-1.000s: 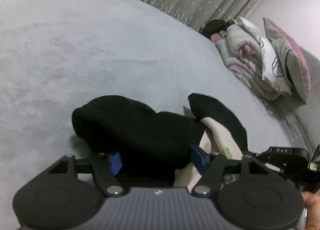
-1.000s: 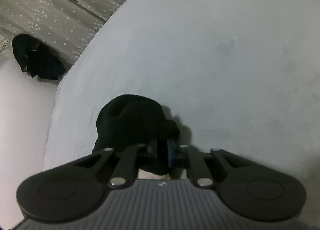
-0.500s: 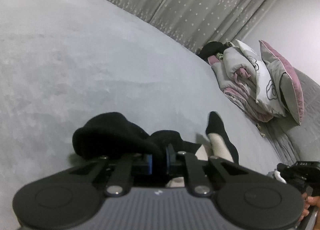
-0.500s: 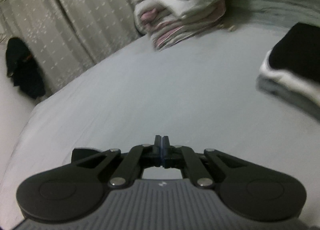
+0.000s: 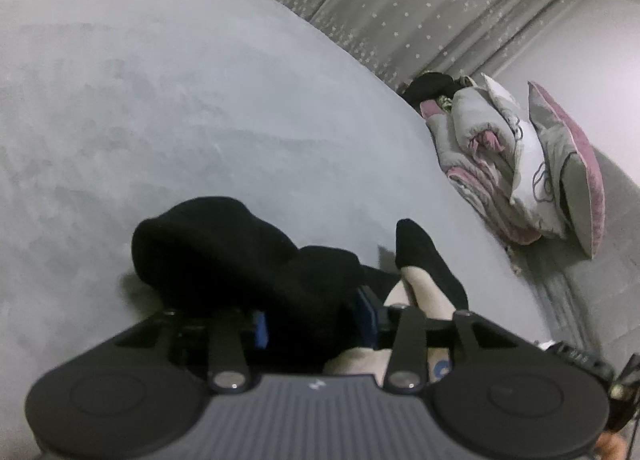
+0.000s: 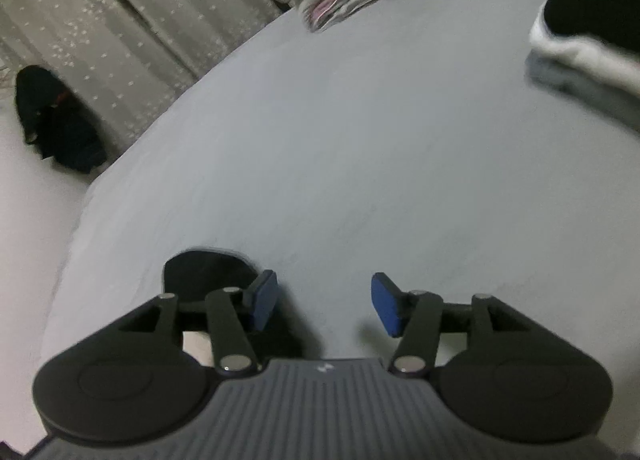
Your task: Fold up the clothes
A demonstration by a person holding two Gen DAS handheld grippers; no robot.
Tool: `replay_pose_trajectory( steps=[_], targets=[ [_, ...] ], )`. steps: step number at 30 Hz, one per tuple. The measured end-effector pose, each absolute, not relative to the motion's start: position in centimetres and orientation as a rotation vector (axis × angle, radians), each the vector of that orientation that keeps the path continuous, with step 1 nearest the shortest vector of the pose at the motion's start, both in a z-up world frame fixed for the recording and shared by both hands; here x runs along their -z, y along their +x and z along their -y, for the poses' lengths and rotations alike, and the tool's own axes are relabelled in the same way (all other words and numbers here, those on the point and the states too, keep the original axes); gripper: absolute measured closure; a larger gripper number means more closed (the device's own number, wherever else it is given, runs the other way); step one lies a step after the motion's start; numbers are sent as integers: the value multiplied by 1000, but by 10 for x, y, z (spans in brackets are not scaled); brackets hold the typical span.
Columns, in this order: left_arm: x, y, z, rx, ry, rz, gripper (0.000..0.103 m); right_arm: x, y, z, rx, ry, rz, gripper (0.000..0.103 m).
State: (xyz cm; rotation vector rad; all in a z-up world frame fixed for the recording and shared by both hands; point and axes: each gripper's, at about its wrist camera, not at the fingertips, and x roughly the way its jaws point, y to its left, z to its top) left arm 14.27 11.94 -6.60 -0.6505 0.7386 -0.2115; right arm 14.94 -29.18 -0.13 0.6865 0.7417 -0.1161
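A crumpled black garment [image 5: 224,244] with a cream inner part [image 5: 420,292] lies on the grey bed [image 5: 160,100], right in front of my left gripper [image 5: 314,320]. That gripper is open, its blue pads [image 5: 368,312] standing apart with black cloth bulging between them. My right gripper [image 6: 325,304] is open over bare bed [image 6: 360,160], nothing between its fingers. An edge of the black garment [image 6: 204,272] shows just behind its left finger.
Folded bedding and pillows [image 5: 500,164] are piled at the bed's far side under starred curtains [image 5: 400,0]. A folded stack, black on white [image 6: 588,32], sits at the upper right of the right wrist view. Dark clothing [image 6: 56,120] lies beyond the bed's left edge.
My left gripper, shut on the black cloth half a second ago, has opened. My right gripper let go of the garment, swung towards the bed's far side, and has now opened.
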Motion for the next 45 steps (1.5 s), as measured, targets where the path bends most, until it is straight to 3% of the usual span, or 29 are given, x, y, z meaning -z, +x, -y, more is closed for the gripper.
replay_pose_trajectory(
  steps=[5, 7, 8, 9, 10, 12, 24, 29, 39, 45],
  targets=[
    [75, 146, -125, 209, -739, -718, 60, 24, 161, 266, 66, 758, -794, 47],
    [78, 147, -127, 207, -778, -695, 65, 33, 165, 257, 58, 792, -807, 48],
    [80, 148, -128, 207, -800, -682, 69, 35, 166, 256, 65, 806, -802, 59],
    [81, 148, -130, 207, -822, -669, 80, 37, 167, 256, 73, 820, -797, 79],
    [81, 148, -132, 211, -841, -651, 89, 39, 168, 255, 80, 833, -792, 85],
    [79, 146, -135, 220, -871, -612, 93, 35, 167, 255, 97, 829, -769, 91],
    [40, 130, -120, 319, -825, -481, 95, -44, 138, 263, 185, 587, -548, 94],
    [42, 132, -119, 335, -820, -589, 94, -65, 130, 260, 189, 511, -522, 94],
    [60, 123, -111, 388, -739, -837, 94, -42, 96, 270, 187, 496, -613, 94],
    [69, 106, -103, 437, -663, -919, 94, 0, 65, 285, 194, 556, -657, 94]
  ],
)
